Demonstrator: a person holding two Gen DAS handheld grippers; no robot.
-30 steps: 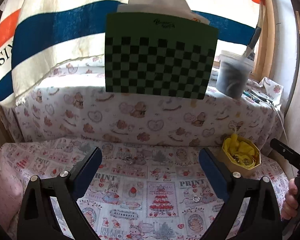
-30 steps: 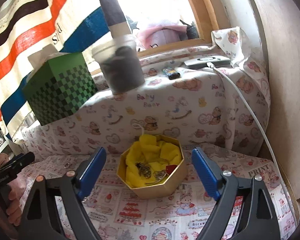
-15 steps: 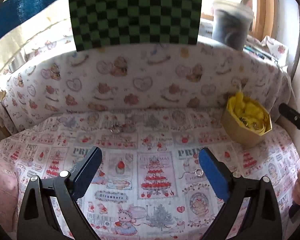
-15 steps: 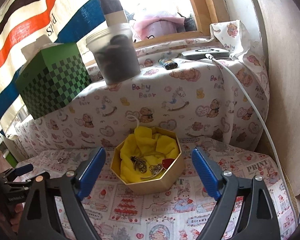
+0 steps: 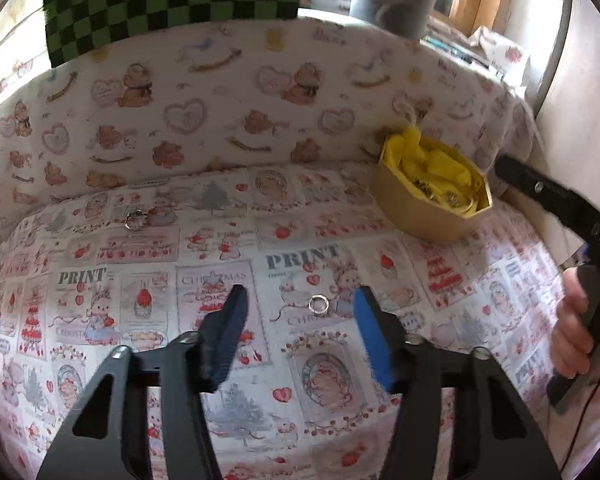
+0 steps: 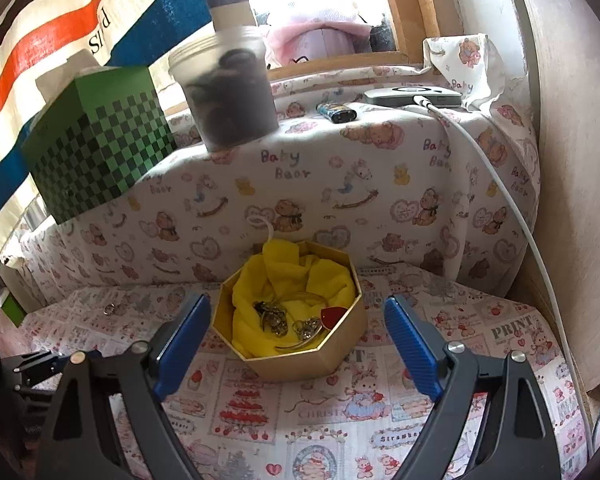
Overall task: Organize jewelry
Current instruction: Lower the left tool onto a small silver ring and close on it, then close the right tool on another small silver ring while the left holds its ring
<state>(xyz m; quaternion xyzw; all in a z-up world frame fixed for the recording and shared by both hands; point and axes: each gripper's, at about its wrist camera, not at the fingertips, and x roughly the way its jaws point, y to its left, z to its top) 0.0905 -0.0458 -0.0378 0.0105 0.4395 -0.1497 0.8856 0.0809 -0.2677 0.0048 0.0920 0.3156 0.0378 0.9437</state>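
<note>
A small silver ring [image 5: 318, 304] lies on the printed cloth between the tips of my left gripper [image 5: 300, 306], which is open and partly narrowed, low over the cloth. A second, wavy-edged ring [image 5: 136, 220] lies far left near the padded back; it also shows in the right wrist view [image 6: 109, 309]. A gold octagonal box [image 6: 300, 364] lined with yellow cloth holds several jewelry pieces; it also shows in the left wrist view [image 5: 420, 216]. My right gripper [image 6: 296, 340] is open and empty, just in front of the box.
A padded bear-print ledge [image 6: 340, 184] runs behind the cloth. On it stand a green checkered box [image 6: 100, 148] and a plastic tub [image 6: 228, 96], plus a charger with white cable [image 6: 500, 176]. A wall [image 6: 572, 160] closes the right side.
My left gripper moved forward, down and right until the small ring sat between its fingers, and its jaws narrowed. My right gripper drifted slightly and stayed open before the box.
</note>
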